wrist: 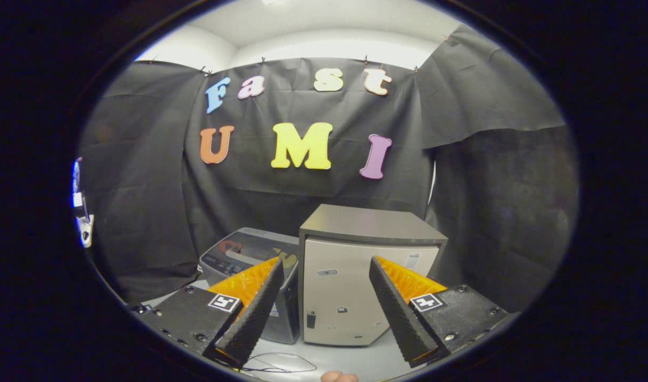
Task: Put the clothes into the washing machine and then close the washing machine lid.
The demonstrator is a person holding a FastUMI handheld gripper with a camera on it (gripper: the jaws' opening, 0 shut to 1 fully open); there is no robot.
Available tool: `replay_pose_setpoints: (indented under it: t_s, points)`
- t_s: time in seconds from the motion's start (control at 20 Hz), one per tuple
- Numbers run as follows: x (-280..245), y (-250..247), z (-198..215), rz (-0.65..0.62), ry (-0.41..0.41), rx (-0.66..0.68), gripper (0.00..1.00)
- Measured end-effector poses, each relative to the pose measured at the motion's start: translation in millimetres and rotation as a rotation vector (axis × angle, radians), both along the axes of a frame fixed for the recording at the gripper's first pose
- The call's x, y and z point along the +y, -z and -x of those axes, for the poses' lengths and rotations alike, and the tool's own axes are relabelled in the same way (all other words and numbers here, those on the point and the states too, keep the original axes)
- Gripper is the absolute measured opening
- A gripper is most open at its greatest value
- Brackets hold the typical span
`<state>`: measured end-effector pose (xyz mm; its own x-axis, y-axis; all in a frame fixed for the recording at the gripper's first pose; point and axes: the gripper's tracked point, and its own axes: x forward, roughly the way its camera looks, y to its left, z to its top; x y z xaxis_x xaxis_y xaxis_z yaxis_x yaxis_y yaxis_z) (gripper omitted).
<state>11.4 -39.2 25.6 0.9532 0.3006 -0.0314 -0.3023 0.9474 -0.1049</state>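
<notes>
A small grey top-loading washing machine (248,252) stands on the white table (364,358) beyond my left finger, which hides part of it. Its dark glossy lid lies flat and down, with a control panel along its near edge. My gripper (326,261) is held above the table in front of the machines, open wide, with nothing between its fingers. The gap between them frames the grey cabinet to the washer's right.
A taller grey box cabinet (369,225) with a pale front door stands right beside the washer. A thin wire loop (281,364) lies on the table near the fingers. A person's fingertip (339,377) shows below. Black cloth walls close the booth behind and at both sides.
</notes>
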Motion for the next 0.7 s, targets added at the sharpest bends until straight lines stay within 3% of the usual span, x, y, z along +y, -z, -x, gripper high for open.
replay_pose_setpoints:
  t_s: [0.7]
  points:
    - [7.0, -2.3, -0.6, 0.019, 0.008, -0.005, 1.00]
